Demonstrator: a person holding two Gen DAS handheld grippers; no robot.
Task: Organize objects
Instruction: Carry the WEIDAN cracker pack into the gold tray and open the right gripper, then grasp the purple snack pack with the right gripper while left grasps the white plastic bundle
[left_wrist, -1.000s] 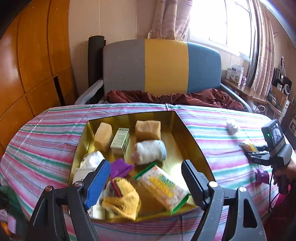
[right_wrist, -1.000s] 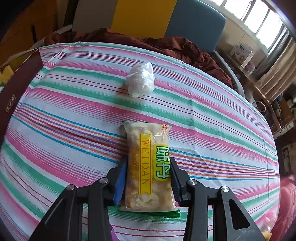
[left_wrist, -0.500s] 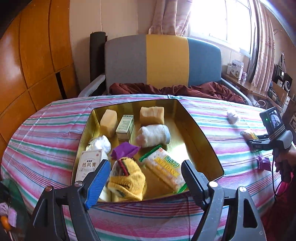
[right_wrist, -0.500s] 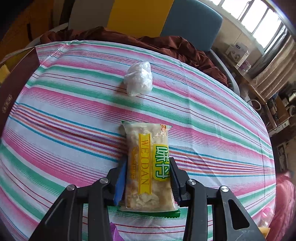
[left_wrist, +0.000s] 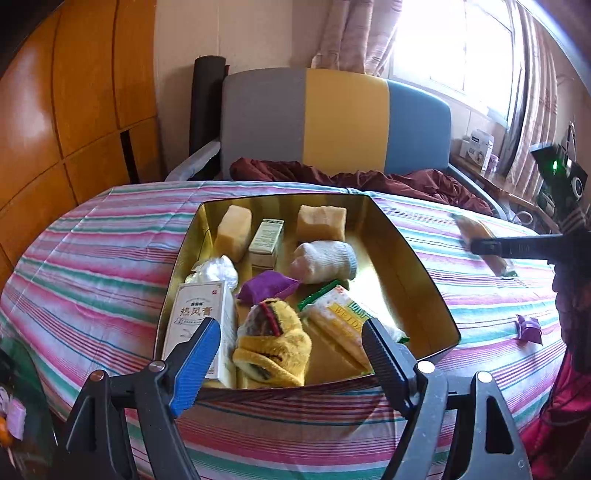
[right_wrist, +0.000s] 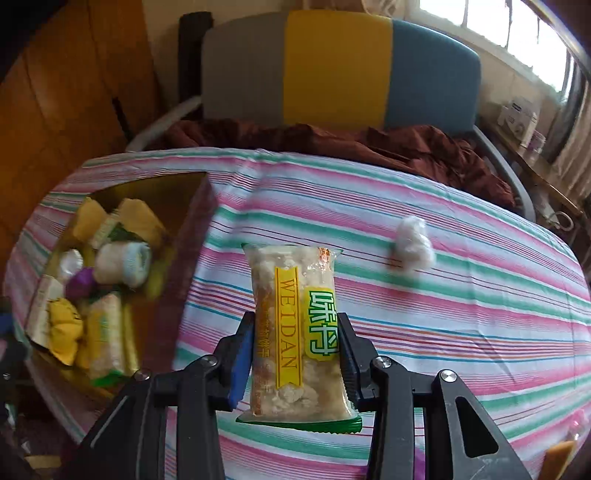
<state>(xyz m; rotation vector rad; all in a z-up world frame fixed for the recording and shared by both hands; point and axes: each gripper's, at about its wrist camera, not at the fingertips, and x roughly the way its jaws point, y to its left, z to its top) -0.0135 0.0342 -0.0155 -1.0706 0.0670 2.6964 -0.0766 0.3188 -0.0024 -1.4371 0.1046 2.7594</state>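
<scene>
My right gripper (right_wrist: 295, 332) is shut on a clear snack packet (right_wrist: 295, 295) with a yellow WEIDAN label, held up above the striped tablecloth. From the left wrist view that packet (left_wrist: 480, 240) hangs at the far right. A gold tin box (left_wrist: 406, 266) holds several items: a matching snack packet (left_wrist: 343, 317), a yellow sock (left_wrist: 273, 343), a white rolled sock (left_wrist: 325, 258), a white carton (left_wrist: 199, 317), a purple piece (left_wrist: 266, 286). My left gripper (left_wrist: 291, 343) hovers open over the box's near edge. The box (right_wrist: 199, 206) lies left of the held packet.
A white crumpled wad (right_wrist: 412, 240) lies on the cloth to the right of the held packet. A small purple piece (left_wrist: 528, 326) sits near the table's right edge. A grey, yellow and blue chair (left_wrist: 332, 122) with a maroon cloth stands behind the table.
My right gripper has lifted the snack packet off the cloth and swung left, bringing the gold box into its view. The left gripper has drawn back slightly toward the box's near edge.
</scene>
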